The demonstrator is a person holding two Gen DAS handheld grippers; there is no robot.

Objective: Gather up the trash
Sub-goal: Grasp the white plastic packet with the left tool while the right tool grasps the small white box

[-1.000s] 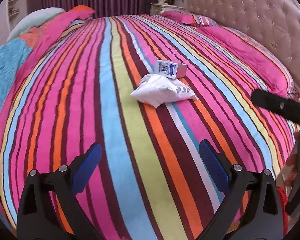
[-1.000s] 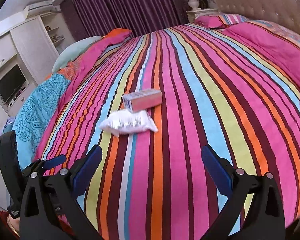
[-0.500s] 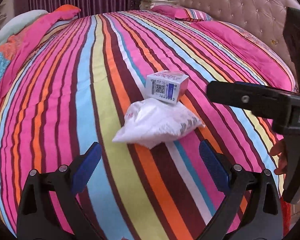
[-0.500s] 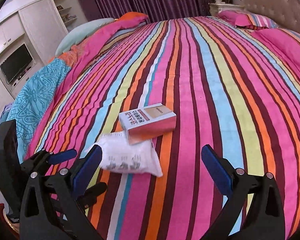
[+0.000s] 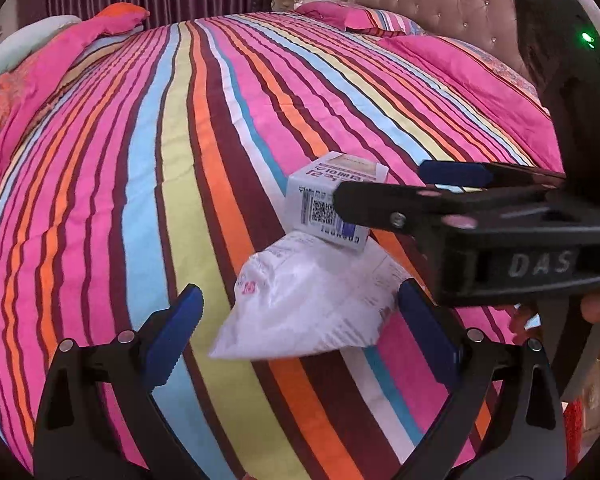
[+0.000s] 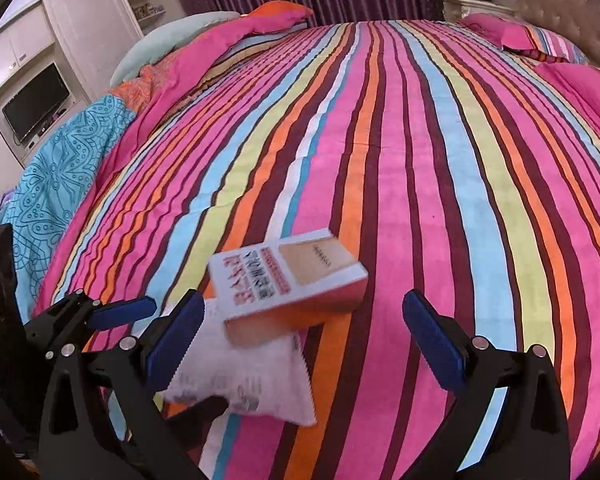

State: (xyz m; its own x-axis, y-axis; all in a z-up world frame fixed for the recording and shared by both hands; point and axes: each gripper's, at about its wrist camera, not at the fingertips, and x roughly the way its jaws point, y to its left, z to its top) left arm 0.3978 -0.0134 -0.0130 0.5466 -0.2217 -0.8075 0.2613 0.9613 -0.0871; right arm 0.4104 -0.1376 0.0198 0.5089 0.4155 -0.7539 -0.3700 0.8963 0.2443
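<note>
Closing in fast over the last sec, both tongs, L (image 5: 296, 326) & R (image 6: 308, 330), were wide & empty. Box (image 6: 288, 280) lay on bag's (image 5: 304, 308) far edge, mid-bed (image 5: 180, 160); R bracketed box, L bag. Grabs looked imminent.

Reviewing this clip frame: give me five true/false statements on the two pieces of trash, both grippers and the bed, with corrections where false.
1. The small box lies partly on the white plastic packet. True.
2. The left gripper is shut on the packet. False: its jaws are open, with the packet lying between and ahead of them, not gripped.
3. The right gripper is open, with the box ahead between its fingers. True.
4. The trash lies on a plain white sheet. False: it lies on a multicoloured striped bedcover.
5. The box stands upright on its end. False: it lies flat on a broad face.
</note>
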